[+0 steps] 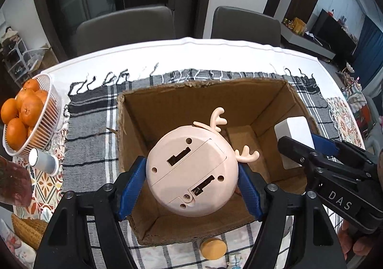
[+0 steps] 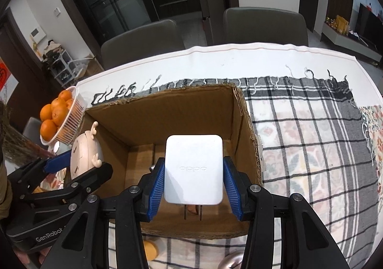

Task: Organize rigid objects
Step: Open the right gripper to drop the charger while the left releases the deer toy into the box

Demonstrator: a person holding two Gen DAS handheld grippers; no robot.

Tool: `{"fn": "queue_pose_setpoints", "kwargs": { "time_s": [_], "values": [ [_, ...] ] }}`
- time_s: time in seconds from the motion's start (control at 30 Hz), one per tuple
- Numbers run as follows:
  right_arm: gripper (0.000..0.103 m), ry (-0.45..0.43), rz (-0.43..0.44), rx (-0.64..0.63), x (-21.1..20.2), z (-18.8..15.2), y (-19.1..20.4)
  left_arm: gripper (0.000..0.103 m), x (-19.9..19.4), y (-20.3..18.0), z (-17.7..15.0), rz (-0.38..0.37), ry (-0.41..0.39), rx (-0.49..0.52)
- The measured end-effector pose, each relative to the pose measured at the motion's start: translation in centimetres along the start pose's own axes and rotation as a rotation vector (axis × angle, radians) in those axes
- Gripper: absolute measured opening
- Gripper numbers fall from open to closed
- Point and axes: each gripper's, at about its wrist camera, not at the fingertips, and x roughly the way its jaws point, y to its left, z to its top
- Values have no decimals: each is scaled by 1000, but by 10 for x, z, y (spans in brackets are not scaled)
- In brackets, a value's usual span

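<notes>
My left gripper (image 1: pixel 191 178) is shut on a round pink toy with antlers (image 1: pixel 191 170), its flat back facing the camera, held above the open cardboard box (image 1: pixel 167 106). My right gripper (image 2: pixel 194 180) is shut on a white OPPO charger (image 2: pixel 194 168), prongs pointing toward the camera, also above the box (image 2: pixel 167 111). In the left wrist view the charger (image 1: pixel 294 134) and right gripper (image 1: pixel 308 149) show at the right. In the right wrist view the pink toy (image 2: pixel 83 156) shows at the left in the left gripper (image 2: pixel 79 163).
A white basket of oranges (image 1: pixel 36 125) stands at the left, a small grey-white cylinder (image 1: pixel 44 161) in front of it. A yellow lid (image 1: pixel 213 248) lies in front of the box on the checked cloth (image 2: pixel 311 139). Two grey chairs (image 1: pixel 126 27) stand behind the table.
</notes>
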Motion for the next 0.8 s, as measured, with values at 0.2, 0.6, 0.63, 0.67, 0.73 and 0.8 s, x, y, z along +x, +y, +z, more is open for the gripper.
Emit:
{"fn": "queue_pose_setpoints", "kwargs": {
  "time_s": [0.2,0.6,0.63,0.67,0.73,0.8],
  "values": [
    [49,37,10,10,7,-1,-1,73,5,-1,-3,-7,12,-1],
    [49,-15,-37,-8,-13,-6,0,73,-20,-4,-11,28,-45,8],
    [49,-19,-42,-12,-16,-7,1,73,-22,-5,-12,30,-48,7],
    [49,-22,-43,-14,-18,-8,1,73,-24,-5,-13,31,-52,7],
    [49,-29,-47,-18,-24,-10,2,73,-28,-6,-16,26,-56,5],
    [49,-35,-49,-19,-28,-12,2,73,-35,-8,-20,22,-62,5]
  ]
}}
